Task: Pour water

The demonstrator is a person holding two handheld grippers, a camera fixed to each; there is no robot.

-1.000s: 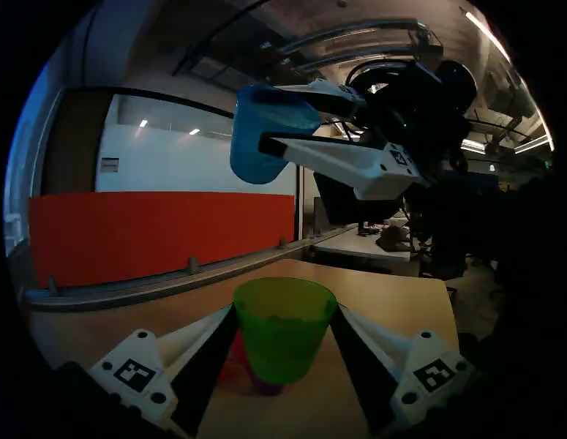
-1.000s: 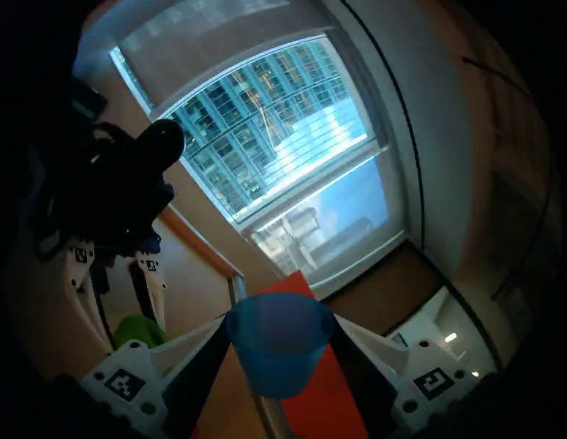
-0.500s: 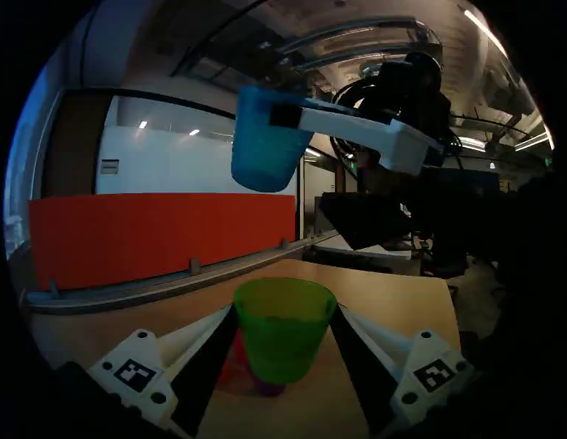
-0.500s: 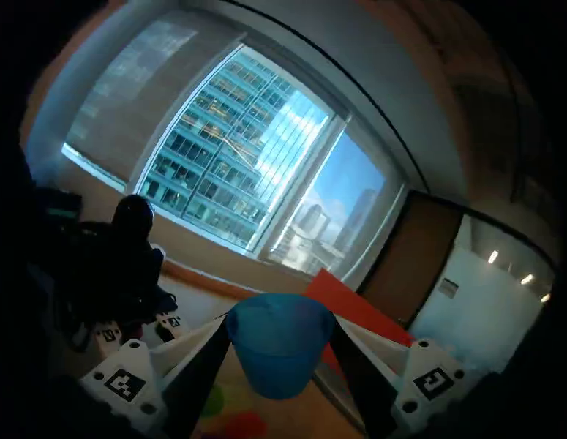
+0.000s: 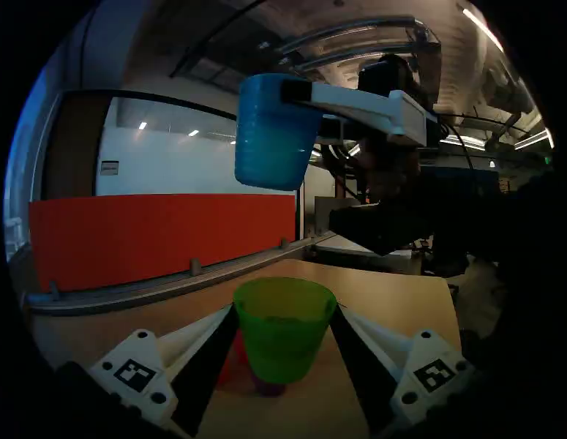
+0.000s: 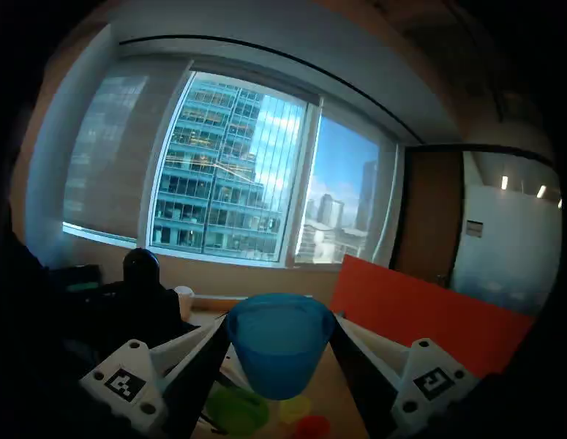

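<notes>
A green cup stands low in the left gripper view, above the wooden table, with my left gripper shut on it. High above it hangs a blue cup, upright, held from the right by my right gripper. In the right gripper view the same blue cup sits between the fingers of my right gripper. The green cup lies below it and to the left. I cannot see water in either cup.
Red and purple cups sit on the table behind the green one. From the right gripper view, a yellow cup and a red cup lie below. An orange partition runs along the table's far edge, with a large window beyond.
The blue cup has swung from tipped over to upright above the green cup, and the right gripper's view has levelled. The left gripper and green cup have stayed still.
</notes>
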